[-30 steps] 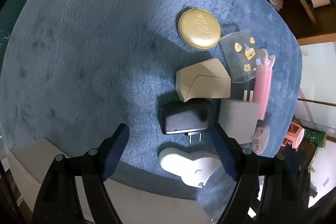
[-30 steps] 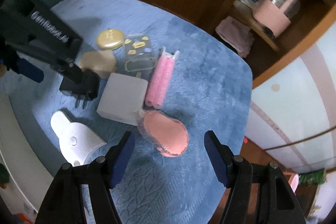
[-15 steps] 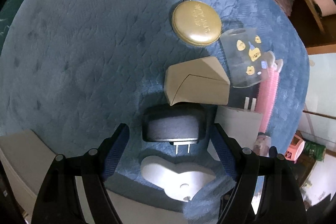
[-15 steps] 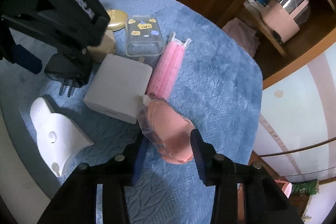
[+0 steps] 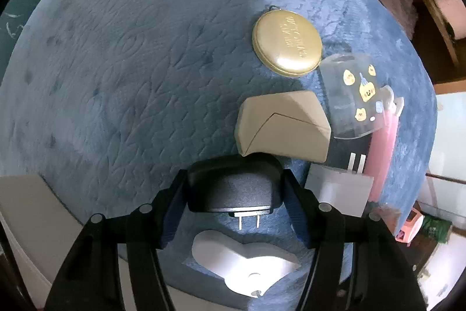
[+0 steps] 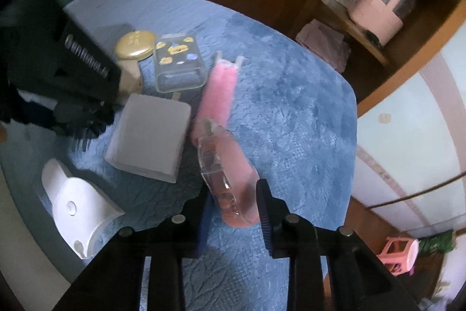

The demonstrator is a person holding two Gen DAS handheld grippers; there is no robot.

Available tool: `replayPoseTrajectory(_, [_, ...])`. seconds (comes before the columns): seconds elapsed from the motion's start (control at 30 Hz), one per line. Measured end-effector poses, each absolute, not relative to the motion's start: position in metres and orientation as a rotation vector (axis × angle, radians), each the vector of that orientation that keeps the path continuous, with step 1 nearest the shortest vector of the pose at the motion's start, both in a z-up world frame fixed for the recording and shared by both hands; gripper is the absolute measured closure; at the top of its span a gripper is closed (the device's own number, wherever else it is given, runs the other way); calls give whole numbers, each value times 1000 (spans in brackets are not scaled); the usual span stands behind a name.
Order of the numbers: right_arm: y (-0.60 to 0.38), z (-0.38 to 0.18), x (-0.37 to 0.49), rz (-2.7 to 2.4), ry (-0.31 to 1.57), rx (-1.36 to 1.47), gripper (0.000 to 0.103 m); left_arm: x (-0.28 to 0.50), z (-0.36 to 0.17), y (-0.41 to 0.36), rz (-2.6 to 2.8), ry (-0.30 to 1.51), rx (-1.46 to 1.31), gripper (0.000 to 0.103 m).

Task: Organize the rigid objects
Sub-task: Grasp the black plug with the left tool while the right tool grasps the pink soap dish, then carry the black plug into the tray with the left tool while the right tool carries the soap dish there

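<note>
The left gripper [image 5: 234, 188] is pointing straight down, its jaws having just been closing; the pads are pressing on both ends of the black plug adapter [image 5: 233, 188], whose two prongs are facing the white heart-shaped case [image 5: 244, 261] near the table's near edge. The right gripper [image 6: 233, 203] has also been narrowing its jaws and is clamping the pink oval case [image 6: 230, 174], which is tilting up off the blue plush table cover [image 6: 291, 112]. Crowding the adapter are a beige angular box [image 5: 279, 127] touching its far side and a white cube charger [image 6: 151, 133] just beside it. A gold round tin [image 5: 287, 44], a clear sticker-covered box [image 6: 177, 63] and a pink hair roller [image 6: 220, 89] are lying farther toward the cover's far edge. In the right wrist view the left gripper's body is blurring and hiding the adapter and most of the beige box.
</note>
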State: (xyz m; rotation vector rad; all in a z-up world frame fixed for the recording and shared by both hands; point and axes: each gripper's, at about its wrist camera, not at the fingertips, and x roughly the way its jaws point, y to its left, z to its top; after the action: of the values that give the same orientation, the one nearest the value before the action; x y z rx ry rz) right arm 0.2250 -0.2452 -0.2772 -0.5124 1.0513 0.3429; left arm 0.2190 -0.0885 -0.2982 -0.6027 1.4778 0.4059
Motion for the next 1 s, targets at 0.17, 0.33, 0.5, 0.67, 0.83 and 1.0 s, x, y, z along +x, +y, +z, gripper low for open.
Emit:
replayPoseTrajectory(0.17, [-255,-265,226,359,1090,-406,84,215,-292,-83,345,1484,-536,37])
replayPoseTrajectory(0.33, [-269,-254,223,396,1157,-236,85,223,-264,-89,249,1475,-469,37])
replayPoseTrajectory(0.5, [-284,-231,213,422,1177,-45,85,208,-216,-94,117,1407,-331,37])
replayPoseTrajectory(0.67, [-292,-192,195,428,1144,94,85,179,-169,-87,-20,1361,-194,37])
replayPoseTrajectory(0.83, [-281,-147,162,426,1080,132,85,152,-139,-74,-102,1308,-72,37])
replayPoseTrajectory(1.0, [-263,-104,117,435,1015,139,85,115,-116,-62,-159,1260,10,37])
